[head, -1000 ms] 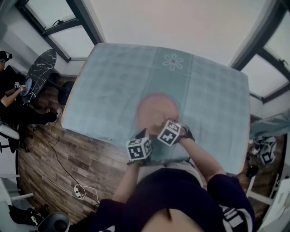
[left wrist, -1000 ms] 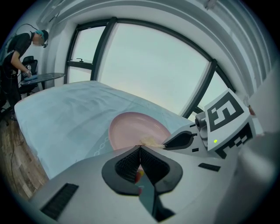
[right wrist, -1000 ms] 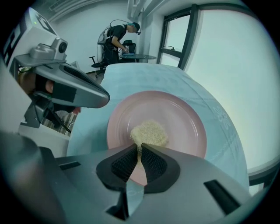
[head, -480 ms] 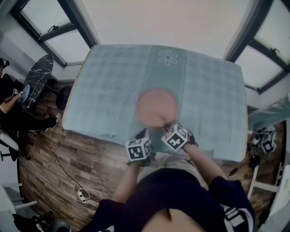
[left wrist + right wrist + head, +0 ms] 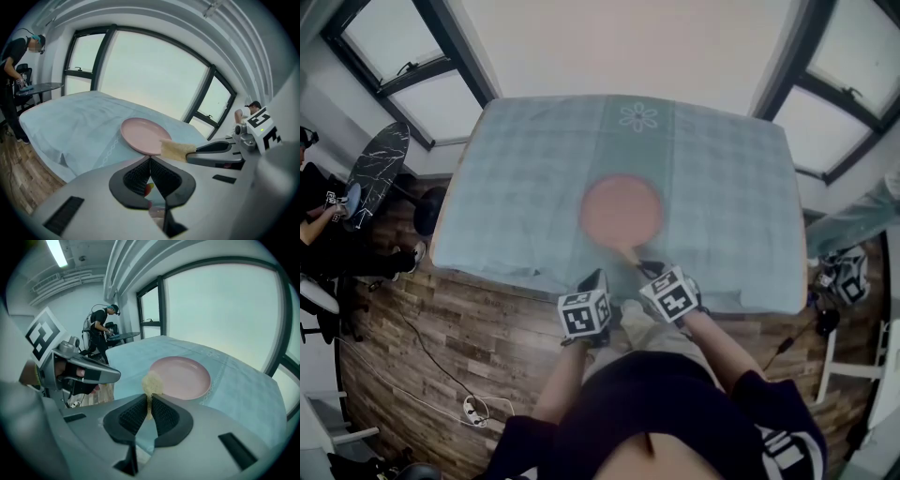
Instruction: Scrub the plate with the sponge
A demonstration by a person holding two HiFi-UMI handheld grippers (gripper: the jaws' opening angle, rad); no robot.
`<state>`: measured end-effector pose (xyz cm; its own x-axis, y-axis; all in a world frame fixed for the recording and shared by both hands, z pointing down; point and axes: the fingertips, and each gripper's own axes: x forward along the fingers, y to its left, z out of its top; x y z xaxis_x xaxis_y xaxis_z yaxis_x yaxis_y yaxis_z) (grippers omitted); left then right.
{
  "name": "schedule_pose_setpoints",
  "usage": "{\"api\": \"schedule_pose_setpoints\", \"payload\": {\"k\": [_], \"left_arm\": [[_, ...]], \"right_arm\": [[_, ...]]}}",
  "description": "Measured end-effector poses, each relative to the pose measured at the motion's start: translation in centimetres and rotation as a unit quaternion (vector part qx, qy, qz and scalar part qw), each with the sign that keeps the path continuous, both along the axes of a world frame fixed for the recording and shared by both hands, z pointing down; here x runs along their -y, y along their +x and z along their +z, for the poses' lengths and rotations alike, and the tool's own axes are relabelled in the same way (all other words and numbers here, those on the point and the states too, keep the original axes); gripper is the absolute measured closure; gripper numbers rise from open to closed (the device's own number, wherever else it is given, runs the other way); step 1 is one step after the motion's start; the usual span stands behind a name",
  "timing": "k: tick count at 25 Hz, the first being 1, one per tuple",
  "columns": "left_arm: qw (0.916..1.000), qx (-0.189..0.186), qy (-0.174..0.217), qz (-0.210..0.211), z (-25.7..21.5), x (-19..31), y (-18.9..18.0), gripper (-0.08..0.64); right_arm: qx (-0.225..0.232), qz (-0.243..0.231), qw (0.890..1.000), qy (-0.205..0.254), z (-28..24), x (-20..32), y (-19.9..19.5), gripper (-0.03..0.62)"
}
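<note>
1. Head view: a pink plate [image 5: 621,208] lies flat near the middle of a counter [image 5: 525,187] covered with a pale blue checked cloth [image 5: 722,216]. The left claw [image 5: 596,278] and the right claw [image 5: 647,269] are held side by side over the counter's near edge, on the near side of the plate. A yellowish sponge [image 5: 628,254] sticks out from the right claw toward the plate's near rim. A wooden floor [image 5: 441,337] shows below the counter's edge.

2. Left gripper view: the left claw [image 5: 150,161] is closed, its two jaws meeting at the tips with nothing between them. Beyond it lies the plate [image 5: 143,135], and the sponge [image 5: 176,150] overlaps its near right rim, held at the tip of the right claw, which reaches in from the right. Whether sponge and plate touch cannot be told. A person [image 5: 18,70] stands at a small table on the far left.

3. Right gripper view: the right claw [image 5: 149,401] grips the sponge [image 5: 152,383], which rises above the jaw tips in front of the plate's [image 5: 180,376] near left rim. The left claw is on the left, apart from the plate.
</note>
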<state>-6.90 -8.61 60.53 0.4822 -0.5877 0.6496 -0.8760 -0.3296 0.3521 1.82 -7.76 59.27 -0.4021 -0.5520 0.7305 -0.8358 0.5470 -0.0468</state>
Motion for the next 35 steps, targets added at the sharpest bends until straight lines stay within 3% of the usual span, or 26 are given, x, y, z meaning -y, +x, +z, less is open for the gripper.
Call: {"api": "schedule_pose_setpoints", "payload": {"k": [24,35], "left_arm": [[0.9993,-0.021,0.031,0.002,-3.1,-11.3,-3.0,0.551],[0.9989,-0.036,0.029,0.003,-3.2,-13.8,-2.6,0.551]], "right_arm": [[0.143,0.077,0.986,0.025,-3.0,-12.8,-3.4,0.557],[0.160,0.087,0.983,0.024,-3.2,-15.3,-3.2,0.557]]}}
